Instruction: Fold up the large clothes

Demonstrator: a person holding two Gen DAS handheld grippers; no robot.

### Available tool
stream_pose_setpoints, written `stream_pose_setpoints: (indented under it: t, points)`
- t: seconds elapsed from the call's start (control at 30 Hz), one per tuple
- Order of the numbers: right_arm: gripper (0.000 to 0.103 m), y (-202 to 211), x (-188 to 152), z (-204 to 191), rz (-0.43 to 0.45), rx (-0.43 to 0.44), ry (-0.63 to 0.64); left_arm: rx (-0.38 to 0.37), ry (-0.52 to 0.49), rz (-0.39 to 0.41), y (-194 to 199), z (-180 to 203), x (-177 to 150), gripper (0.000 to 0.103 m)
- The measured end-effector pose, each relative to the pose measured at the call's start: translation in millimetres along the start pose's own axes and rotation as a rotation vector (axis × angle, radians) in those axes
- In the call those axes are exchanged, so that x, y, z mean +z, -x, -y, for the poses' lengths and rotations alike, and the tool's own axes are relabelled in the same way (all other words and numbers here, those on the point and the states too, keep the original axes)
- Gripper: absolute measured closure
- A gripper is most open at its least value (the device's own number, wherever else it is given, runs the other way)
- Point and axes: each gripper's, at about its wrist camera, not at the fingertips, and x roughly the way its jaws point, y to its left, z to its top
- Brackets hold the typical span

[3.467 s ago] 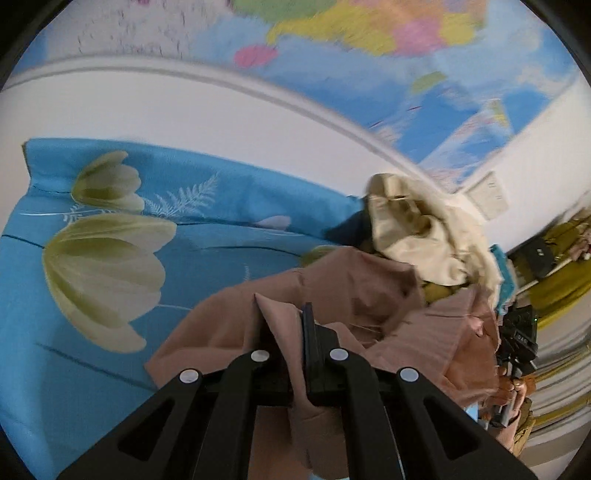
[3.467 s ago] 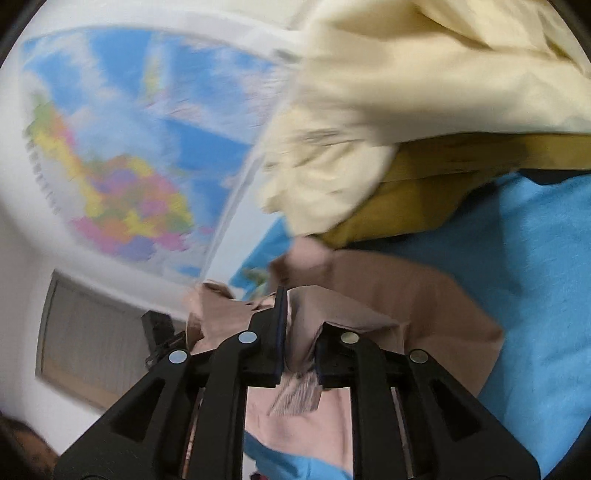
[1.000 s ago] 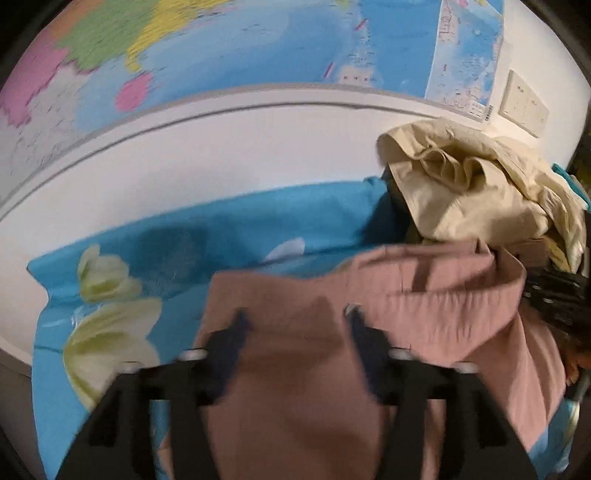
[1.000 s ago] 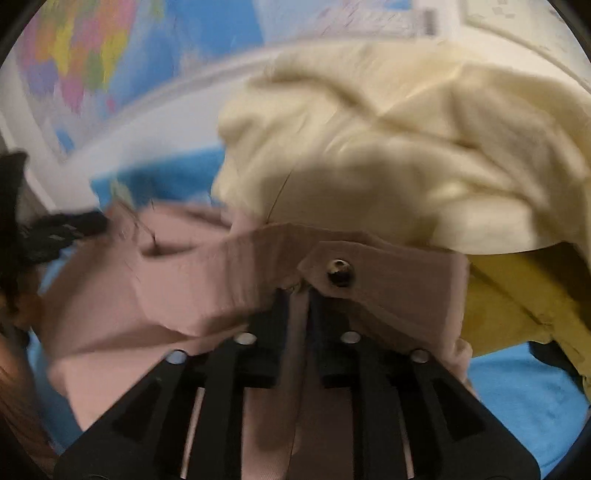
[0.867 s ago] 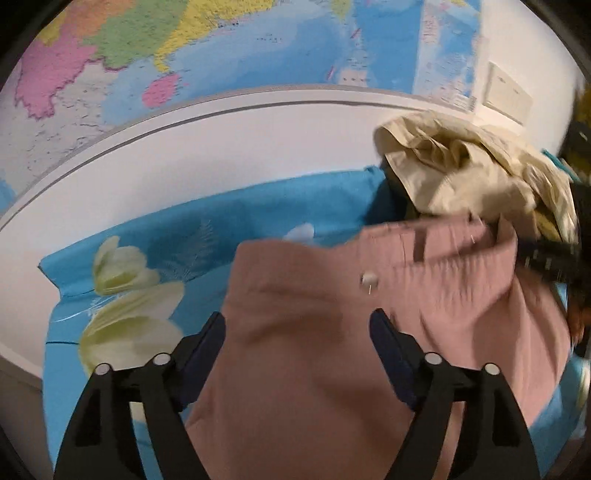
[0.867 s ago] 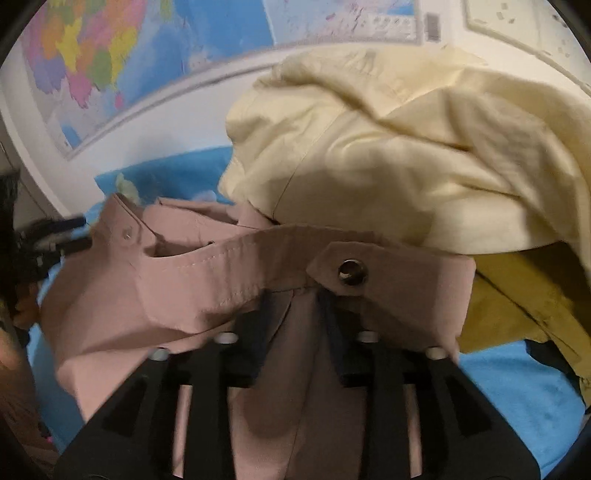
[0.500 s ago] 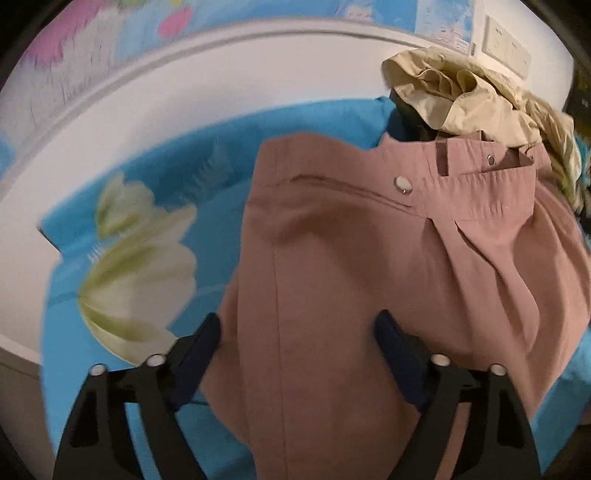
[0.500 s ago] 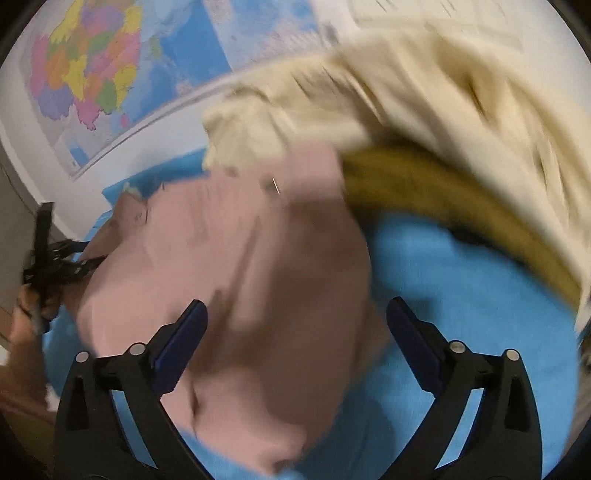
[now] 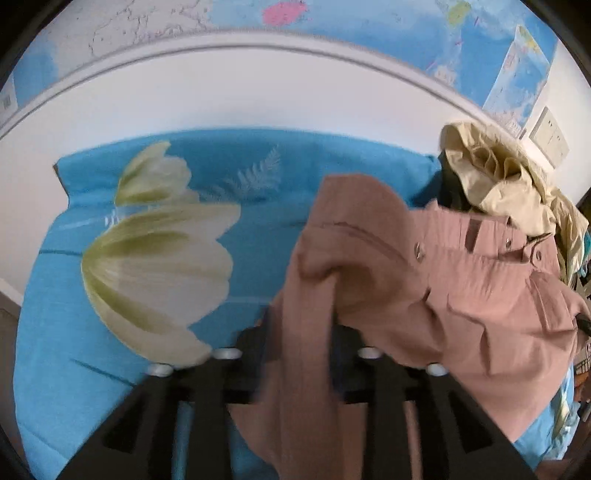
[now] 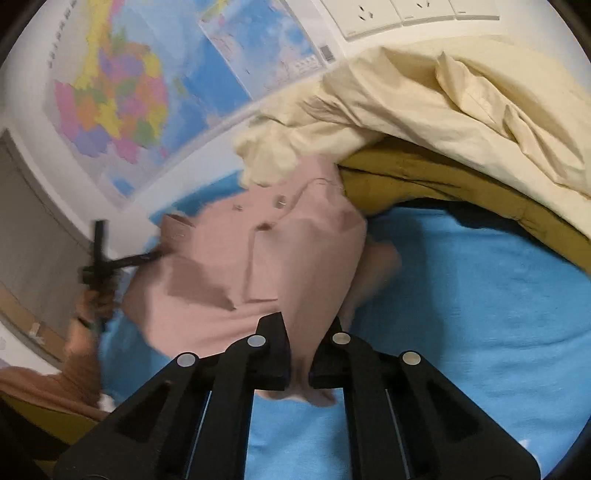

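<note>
Left tongs, right tongs pinching pink trousers

white wall, world map, wall sockets

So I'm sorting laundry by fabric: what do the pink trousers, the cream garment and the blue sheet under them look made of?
pink trousers: matte woven cloth, likely cotton twill; faint ribbed weave, metal snaps.
cream garment: thin matte woven cotton or a blend, judging by its sharp creases.
blue sheet: soft, slightly fuzzy printed fabric; the fibre cannot be told.
</note>
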Motion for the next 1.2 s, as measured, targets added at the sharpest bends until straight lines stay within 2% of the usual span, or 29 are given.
stream_pose_setpoints:
  t: [0.03, 0.1, 0.13, 0.17, 0.2, 0.27, 0.3, 0.37, 0.5, 0.63, 0.67, 0.77, 0.87, 0.93, 0.97, 1.0, 1.03, 1.07, 1.13, 1.17, 1.2]
  points:
    - [0.095, -17, -5, 2, -0.07, -0.025, -0.013, -0.01, -0.012, -0.004, 0, 1, -3, 0.06]
    - [0.076, -34, -14, 9, -0.135, -0.068, -0.025, -0.027, -0.017, -0.001, 5, -1, -11, 0.057]
    - [0.075, -35, -17, 13, -0.129, -0.05, -0.05, -0.056, -0.012, -0.002, 11, -4, -17, 0.052]
    - [0.067, -35, -17, 15, -0.118, -0.019, -0.073, -0.073, -0.005, 0.007, 16, -8, -21, 0.048]
    - [0.052, -30, -17, 20, -0.094, -0.001, -0.103, -0.093, 0.009, 0.015, 24, -12, -27, 0.045]
    - [0.031, -20, -16, 24, -0.046, -0.007, -0.124, -0.114, 0.024, 0.041, 38, -18, -39, 0.034]
    - [0.025, -16, -15, 24, -0.027, 0.001, -0.129, -0.127, 0.03, 0.047, 42, -19, -44, 0.033]
    - [0.018, -15, -11, 25, -0.011, 0.031, -0.14, -0.16, 0.04, 0.046, 49, -22, -56, 0.023]
    - [0.01, -29, -4, 27, -0.016, 0.046, -0.14, -0.23, 0.062, 0.017, 45, -19, -76, 0.021]
    - [0.009, -58, -3, 37, -0.069, 0.084, -0.173, -0.305, 0.082, -0.037, 30, -12, -91, 0.02]
    - [0.006, -60, -3, 36, -0.063, 0.088, -0.166, -0.32, 0.074, -0.047, 27, -7, -94, 0.014]
    - [0.006, -63, -1, 28, -0.069, 0.112, -0.133, -0.325, 0.019, -0.045, 23, 14, -95, 0.008]
    - [0.006, -70, -2, 19, -0.078, 0.129, -0.098, -0.303, -0.028, -0.041, 18, 32, -95, 0.008]
    - [0.013, -72, -1, 16, -0.085, 0.127, -0.076, -0.278, -0.031, -0.032, 16, 38, -93, 0.009]
    - [0.023, -73, -2, 15, -0.093, 0.134, -0.076, -0.265, -0.024, -0.027, 15, 39, -92, 0.019]
    - [0.04, -74, -3, 15, -0.1, 0.134, -0.076, -0.252, -0.011, -0.024, 15, 38, -91, 0.023]
    - [0.053, -76, -3, 16, -0.116, 0.15, -0.075, -0.246, 0.002, -0.023, 15, 37, -90, 0.035]
    - [0.076, -78, -4, 17, -0.128, 0.173, -0.085, -0.244, 0.025, -0.025, 14, 36, -88, 0.054]
    - [0.082, -78, -5, 15, -0.133, 0.222, -0.111, -0.286, 0.066, -0.04, 16, 35, -86, 0.075]
    - [0.084, -74, -4, 16, -0.129, 0.238, -0.123, -0.296, 0.068, -0.034, 19, 37, -85, 0.081]
    - [0.086, -65, -3, 15, -0.12, 0.282, -0.145, -0.315, 0.074, -0.021, 27, 38, -84, 0.082]
